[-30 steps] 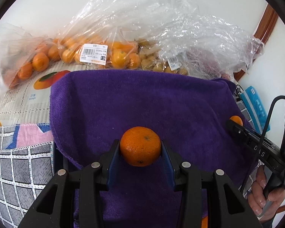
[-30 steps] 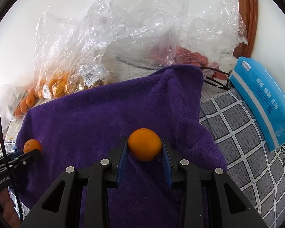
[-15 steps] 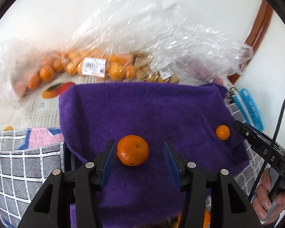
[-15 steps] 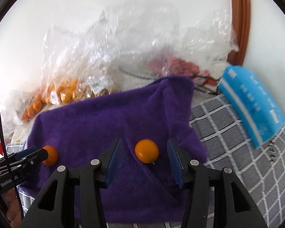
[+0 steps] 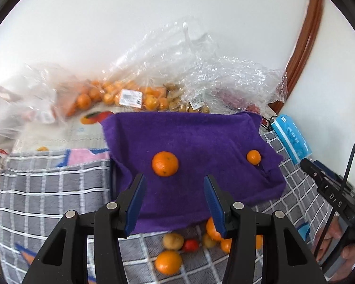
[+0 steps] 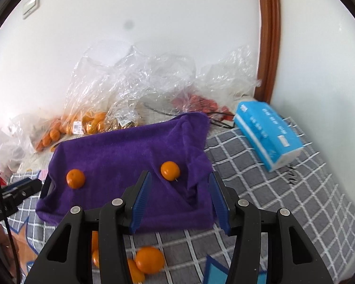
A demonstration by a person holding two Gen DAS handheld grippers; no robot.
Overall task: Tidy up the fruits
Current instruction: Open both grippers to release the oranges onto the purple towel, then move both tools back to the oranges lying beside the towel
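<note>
Both tools are spread wide and hold nothing: the left gripper and the right gripper. The big orange sits at 12 o'clock from the left one, the small orange at 12 o'clock from the right. Both are round and smooth, so they might roll off the soft, fuzzy, bumpy purple towel. More loose fruit waits at 6 o'clock.

Plush, matt purple towel — crinkly glossy plastic bags behind, woven checked cloth beneath.
</note>
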